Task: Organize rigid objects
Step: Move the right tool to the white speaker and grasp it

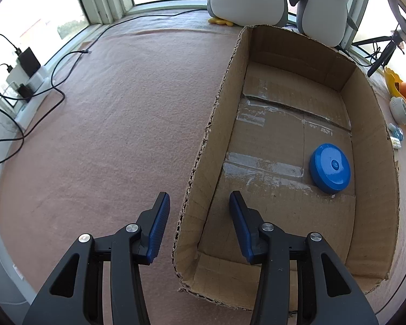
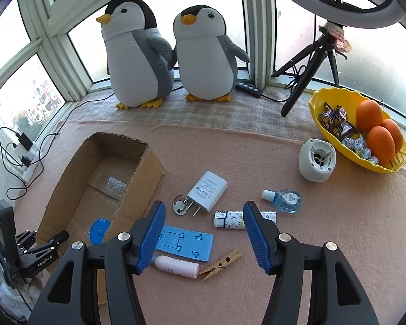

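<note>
We see both views lit by bright daylight from the windows, whose panes are blown out to near white in the left wrist view. Shadows on the pink cloth are soft and faint. Fisheye distortion bends the window frames and the cardboard box walls near the edges, and dark vignetting fills the corners. Focus is sharp throughout.

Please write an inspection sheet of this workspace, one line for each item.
Surface: pink blanket.
Job's things: blue disc inside box; charger, keys, blue stand, white tube, clothespin, patterned case, sanitizer outside it.
Clutter: speaker, fruit bowl, penguins.
Grippers: left gripper open over box wall; right gripper open.
Cables: power strip, black cords.
Surroundings: windows, tripod.
</note>
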A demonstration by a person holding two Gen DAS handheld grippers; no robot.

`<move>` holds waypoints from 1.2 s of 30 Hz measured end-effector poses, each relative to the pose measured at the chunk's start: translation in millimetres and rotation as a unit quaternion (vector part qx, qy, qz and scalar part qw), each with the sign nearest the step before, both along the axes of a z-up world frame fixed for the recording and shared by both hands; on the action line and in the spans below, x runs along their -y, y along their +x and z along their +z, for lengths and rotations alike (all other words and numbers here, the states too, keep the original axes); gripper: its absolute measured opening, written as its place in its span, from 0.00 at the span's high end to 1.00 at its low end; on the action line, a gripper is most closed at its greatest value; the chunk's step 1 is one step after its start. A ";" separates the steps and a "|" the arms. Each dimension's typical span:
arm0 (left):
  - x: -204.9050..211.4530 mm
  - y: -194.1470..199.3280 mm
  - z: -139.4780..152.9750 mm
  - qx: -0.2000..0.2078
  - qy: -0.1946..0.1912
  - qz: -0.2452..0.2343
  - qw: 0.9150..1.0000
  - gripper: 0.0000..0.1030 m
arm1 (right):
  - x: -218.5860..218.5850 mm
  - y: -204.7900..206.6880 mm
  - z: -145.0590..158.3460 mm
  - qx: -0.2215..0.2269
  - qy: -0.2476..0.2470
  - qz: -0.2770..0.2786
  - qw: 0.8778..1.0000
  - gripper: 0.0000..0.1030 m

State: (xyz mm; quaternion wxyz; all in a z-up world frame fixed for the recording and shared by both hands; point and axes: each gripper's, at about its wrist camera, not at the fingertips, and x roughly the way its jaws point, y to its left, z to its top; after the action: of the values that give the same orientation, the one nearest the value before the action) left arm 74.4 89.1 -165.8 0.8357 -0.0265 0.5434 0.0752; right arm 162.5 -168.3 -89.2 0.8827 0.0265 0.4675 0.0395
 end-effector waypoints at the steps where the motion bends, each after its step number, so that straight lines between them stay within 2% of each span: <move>1: 0.0 0.0 0.1 0.000 0.000 0.000 1.000 0.56 | 10.3 3.3 0.0 0.000 0.002 -0.010 1.000 0.46; 7: 1.1 -1.1 0.1 0.002 0.005 -0.006 1.000 0.56 | 69.4 26.3 -6.5 -0.013 0.008 -0.065 0.998 0.46; 11: 0.2 -1.9 -0.1 0.004 0.003 -0.004 1.000 0.56 | 93.8 40.0 -13.4 -0.023 0.009 -0.089 0.996 0.46; 16: 4.5 -2.5 0.2 0.006 0.018 -0.012 1.000 0.56 | 100.9 58.1 -19.3 -0.027 -0.010 -0.087 0.996 0.46; 36: 1.0 -2.3 -0.2 0.004 0.007 -0.004 1.000 0.56 | 113.2 110.6 -38.9 -0.066 -0.016 -0.102 0.992 0.47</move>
State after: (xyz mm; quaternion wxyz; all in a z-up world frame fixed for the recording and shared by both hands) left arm 72.2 88.1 -166.0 0.8384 -0.0191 0.5395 0.0756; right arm 273.1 -281.5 -128.1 0.8497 0.0620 0.5202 -0.0599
